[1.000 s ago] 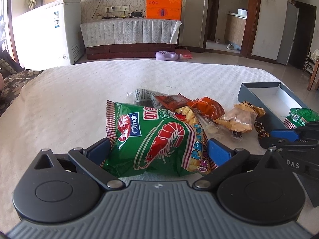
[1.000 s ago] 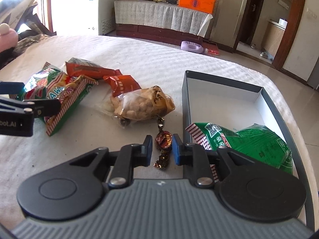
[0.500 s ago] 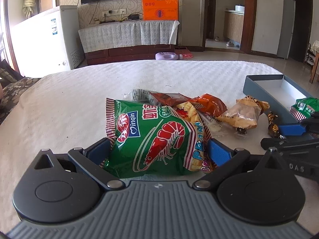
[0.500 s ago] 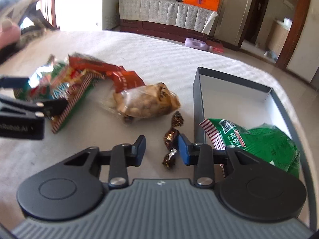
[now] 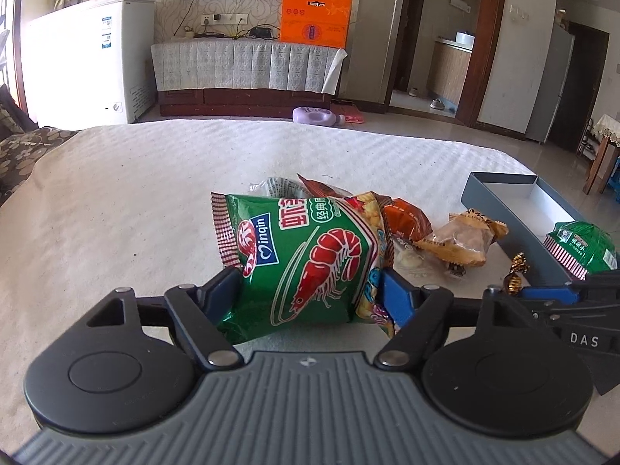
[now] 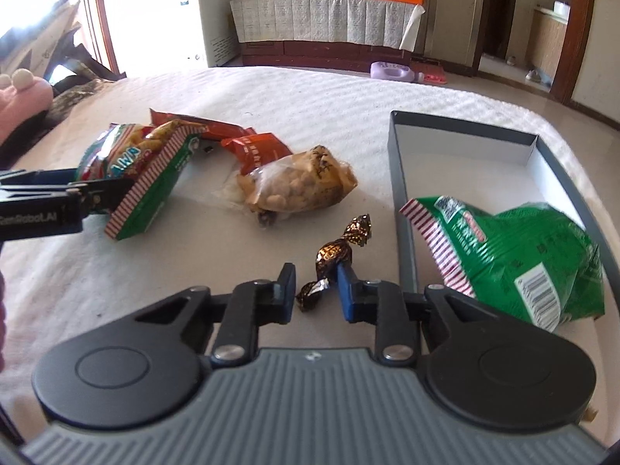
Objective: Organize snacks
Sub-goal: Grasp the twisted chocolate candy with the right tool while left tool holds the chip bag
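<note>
A green shrimp-chip bag [image 5: 310,255] sits between the fingers of my left gripper [image 5: 310,279]. The jaws are closing and the pads press its sides, so it bulges. In the right wrist view that bag [image 6: 151,190] hangs tilted from the left gripper [image 6: 77,193], with a second striped snack bag behind it. My right gripper [image 6: 314,271] points down at a brown foil candy [image 6: 335,254]. Its jaws are closing, the candy's twisted tail lies between them, and a gap shows on both sides. A grey box [image 6: 399,178] at right holds a green bag [image 6: 515,255].
A clear bag of peanuts [image 6: 298,186] and orange packets [image 6: 257,147] lie on the white tablecloth [image 6: 329,93] between the two grippers. The box's near wall stands just right of my right fingers. A sofa [image 5: 23,151] borders the table's left side.
The left jaws have drawn in on the shrimp-chip bag, which now bulges and sits higher. The right jaws widened, then narrowed again around the candy's tail.
</note>
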{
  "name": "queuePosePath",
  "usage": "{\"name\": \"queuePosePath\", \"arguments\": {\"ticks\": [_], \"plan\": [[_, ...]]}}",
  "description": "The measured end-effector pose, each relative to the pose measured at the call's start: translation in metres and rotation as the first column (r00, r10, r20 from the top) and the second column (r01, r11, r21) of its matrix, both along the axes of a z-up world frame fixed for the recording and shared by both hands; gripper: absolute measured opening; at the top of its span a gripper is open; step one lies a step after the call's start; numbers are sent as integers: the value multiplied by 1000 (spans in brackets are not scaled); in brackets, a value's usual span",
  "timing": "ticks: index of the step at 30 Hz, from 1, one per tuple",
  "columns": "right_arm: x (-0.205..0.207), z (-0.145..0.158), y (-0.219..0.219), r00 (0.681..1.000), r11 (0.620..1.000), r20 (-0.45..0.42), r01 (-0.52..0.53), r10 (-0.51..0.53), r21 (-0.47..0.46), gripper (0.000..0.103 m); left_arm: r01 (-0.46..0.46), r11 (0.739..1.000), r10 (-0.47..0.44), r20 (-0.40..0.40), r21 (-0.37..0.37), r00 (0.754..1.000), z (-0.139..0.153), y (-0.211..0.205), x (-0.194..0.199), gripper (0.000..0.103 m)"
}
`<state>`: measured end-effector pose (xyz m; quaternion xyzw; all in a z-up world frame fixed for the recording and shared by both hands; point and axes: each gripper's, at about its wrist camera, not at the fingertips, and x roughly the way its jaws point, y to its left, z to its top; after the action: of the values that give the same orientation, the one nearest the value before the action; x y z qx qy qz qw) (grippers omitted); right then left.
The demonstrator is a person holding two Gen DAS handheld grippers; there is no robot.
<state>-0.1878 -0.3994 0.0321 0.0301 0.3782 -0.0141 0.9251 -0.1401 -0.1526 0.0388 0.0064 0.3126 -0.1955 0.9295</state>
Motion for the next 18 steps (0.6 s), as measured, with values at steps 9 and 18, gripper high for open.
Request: {"name": "queuePosePath", "arguments": {"ticks": [9,18], "plan": [[-15,7,39,992,991,-13,-128,129,50,25,34,998,-34,-1,51,999,13,14,-20,79],[-20,10,15,994,993,9,108,-109,57,59,14,992,-15,3,124,1000,8,19,-25,90]]}}
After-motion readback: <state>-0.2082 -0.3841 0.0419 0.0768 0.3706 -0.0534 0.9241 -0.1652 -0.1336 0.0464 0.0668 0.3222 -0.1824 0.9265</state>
